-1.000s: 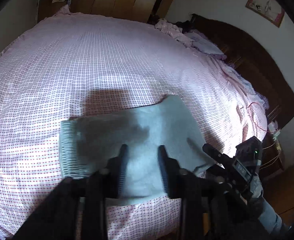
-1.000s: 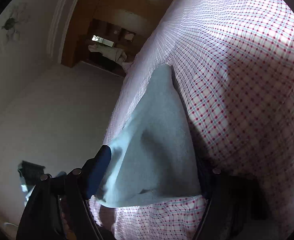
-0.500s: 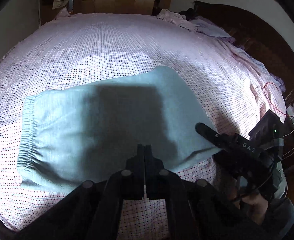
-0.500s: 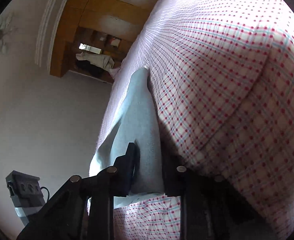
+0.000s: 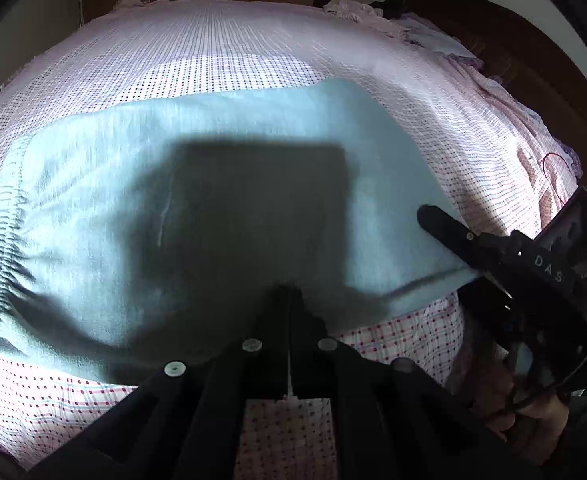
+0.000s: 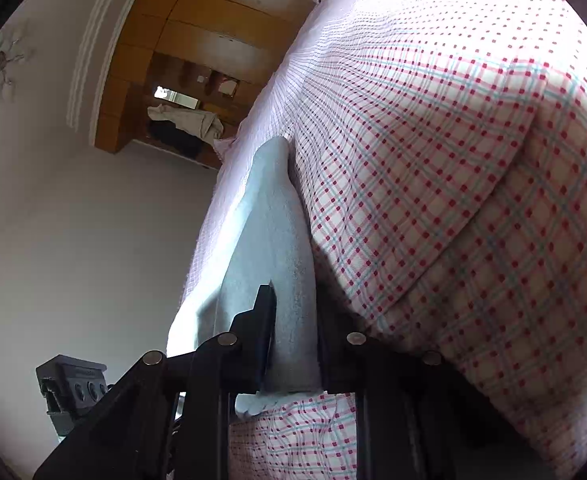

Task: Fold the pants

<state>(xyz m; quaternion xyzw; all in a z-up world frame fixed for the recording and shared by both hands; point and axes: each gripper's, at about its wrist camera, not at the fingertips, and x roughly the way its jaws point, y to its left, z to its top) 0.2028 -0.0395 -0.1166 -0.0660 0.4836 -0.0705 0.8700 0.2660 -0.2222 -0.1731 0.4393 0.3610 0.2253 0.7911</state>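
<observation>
Pants (image 5: 181, 200) lie flat on the checked bedsheet (image 5: 253, 52), near its front edge, the right gripper (image 6: 293, 320) clamped on their corner for lifting into a fold, the left gripper (image 5: 289, 292) pressed together, empty, above their near hem.

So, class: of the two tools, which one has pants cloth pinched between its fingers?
The right tool: its fingers clamp an edge of the light blue pants. The left tool is shut, nothing visibly between its fingers.

Pants (image 5: 253, 168) — pale blue-grey, plain. Bedsheet (image 5: 253, 40) — white with a pink-and-teal check and red dots. Grippers black. Wardrobe (image 6: 213, 20) — brown wood.
</observation>
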